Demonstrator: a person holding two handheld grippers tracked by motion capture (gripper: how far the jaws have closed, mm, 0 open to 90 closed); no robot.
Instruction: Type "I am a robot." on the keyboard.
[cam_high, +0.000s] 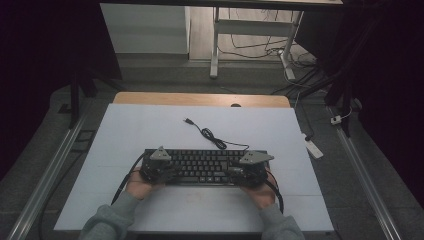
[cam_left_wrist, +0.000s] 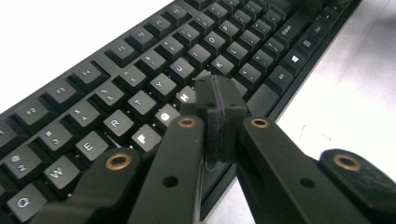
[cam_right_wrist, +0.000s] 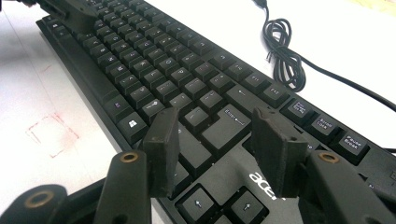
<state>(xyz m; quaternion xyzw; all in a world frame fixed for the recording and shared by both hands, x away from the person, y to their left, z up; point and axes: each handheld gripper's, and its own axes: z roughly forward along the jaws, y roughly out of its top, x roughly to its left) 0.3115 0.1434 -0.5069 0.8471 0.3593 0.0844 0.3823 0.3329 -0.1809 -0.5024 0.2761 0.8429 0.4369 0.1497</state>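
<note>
My left hand-held gripper (cam_left_wrist: 219, 119) has its jaws pressed together on nothing, tips poised over the keyboard (cam_left_wrist: 154, 84) near the H key. My right hand-held gripper (cam_right_wrist: 219, 149) stands wide open and empty over the Enter end. The keyboard lies flat mid-tabletop (cam_high: 150, 125), its cable (cam_high: 210, 134) coiled behind. I worry a tilted tip could press two keys, or shove the board sideways.

From overhead we look forward and down; both gripper views sit close, sharing the keyboard (cam_high: 205, 166).
</note>
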